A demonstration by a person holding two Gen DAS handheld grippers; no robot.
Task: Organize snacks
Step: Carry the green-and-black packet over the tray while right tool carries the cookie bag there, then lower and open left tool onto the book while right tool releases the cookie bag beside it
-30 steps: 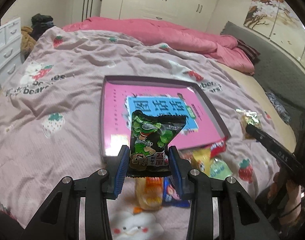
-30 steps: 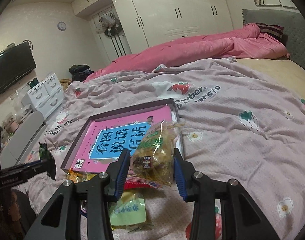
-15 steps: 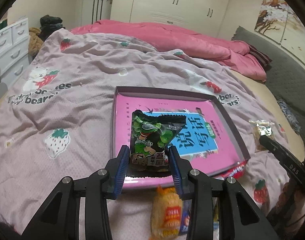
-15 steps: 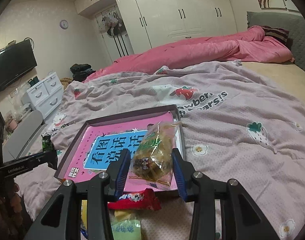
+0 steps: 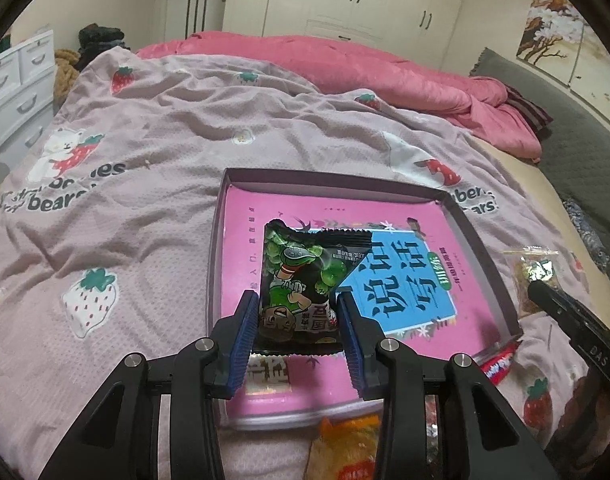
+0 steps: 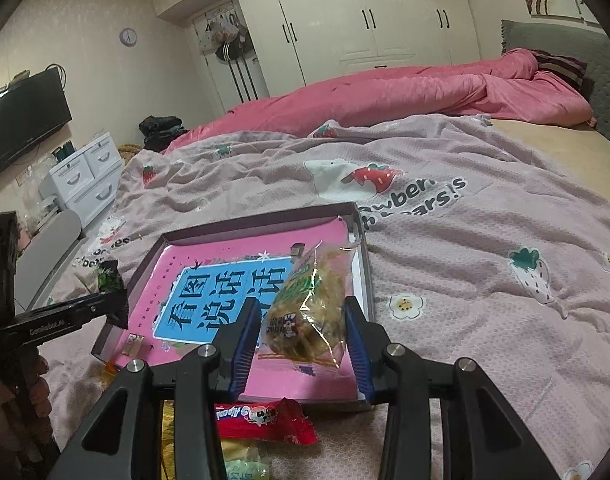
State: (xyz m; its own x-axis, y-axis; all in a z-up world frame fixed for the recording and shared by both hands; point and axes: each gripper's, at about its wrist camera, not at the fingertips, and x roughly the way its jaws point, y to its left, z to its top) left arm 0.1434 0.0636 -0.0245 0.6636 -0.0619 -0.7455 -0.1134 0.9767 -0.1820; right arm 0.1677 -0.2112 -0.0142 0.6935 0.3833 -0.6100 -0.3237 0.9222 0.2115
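My left gripper (image 5: 299,322) is shut on a green and black snack packet (image 5: 301,280) and holds it upright over the near left part of a shallow pink box (image 5: 345,188). My right gripper (image 6: 303,330) is shut on a clear bag of brown snacks (image 6: 313,312) and holds it over the near right part of the same box (image 6: 261,222). The right gripper and its bag (image 5: 531,276) show at the right edge of the left wrist view. The left gripper with its packet (image 6: 111,280) shows at the left of the right wrist view.
Loose snacks lie on the pink strawberry blanket (image 5: 117,208) just in front of the box: a red packet (image 6: 265,420), an orange packet (image 5: 345,452) and a pale green one (image 6: 245,464). A pink duvet (image 6: 405,92) lies at the far side. White drawers (image 6: 85,180) stand left.
Both grippers have moved forward with their packets, from over the loose snack pile to over the pink box. The pile has slid toward the bottom of both views.
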